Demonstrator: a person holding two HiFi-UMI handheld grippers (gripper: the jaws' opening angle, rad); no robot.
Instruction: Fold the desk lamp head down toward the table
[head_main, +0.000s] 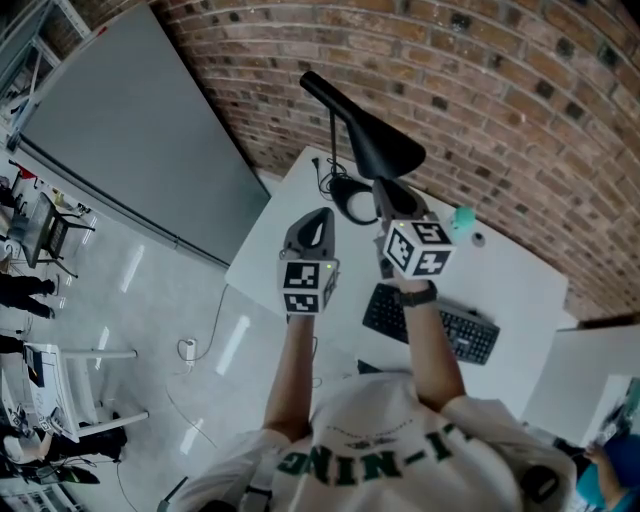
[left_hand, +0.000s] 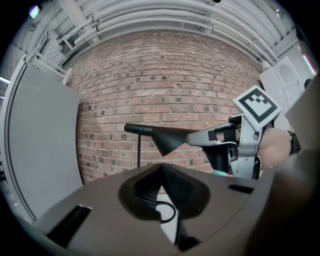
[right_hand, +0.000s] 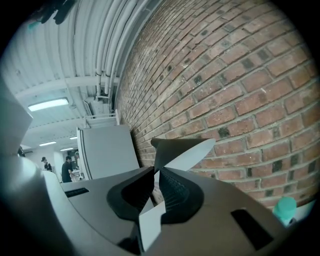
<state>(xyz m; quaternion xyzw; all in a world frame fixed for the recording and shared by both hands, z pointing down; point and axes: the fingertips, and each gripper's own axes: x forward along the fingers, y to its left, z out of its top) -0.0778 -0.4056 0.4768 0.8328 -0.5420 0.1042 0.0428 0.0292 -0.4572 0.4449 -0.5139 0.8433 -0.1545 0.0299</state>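
Shirt (head_main: 400, 450) fills 6 o'clock of head view. Left gripper (head_main: 318, 218) hangs free at centre. Right gripper (head_main: 388, 192), at its 2 o'clock, pinches black lamp head (head_main: 370, 150) above white table (head_main: 520, 285). Base ring (head_main: 352, 203) sits below; keyboard (head_main: 432, 322) at 5, teal object (head_main: 463, 217) at 3.

Left gripper view: jaws closed, empty; lamp at 12.

Right gripper view: jaws clamp lamp head's rim.

Fold looks under way. Next needs steady downward tilt w/o slipping; base may tip.
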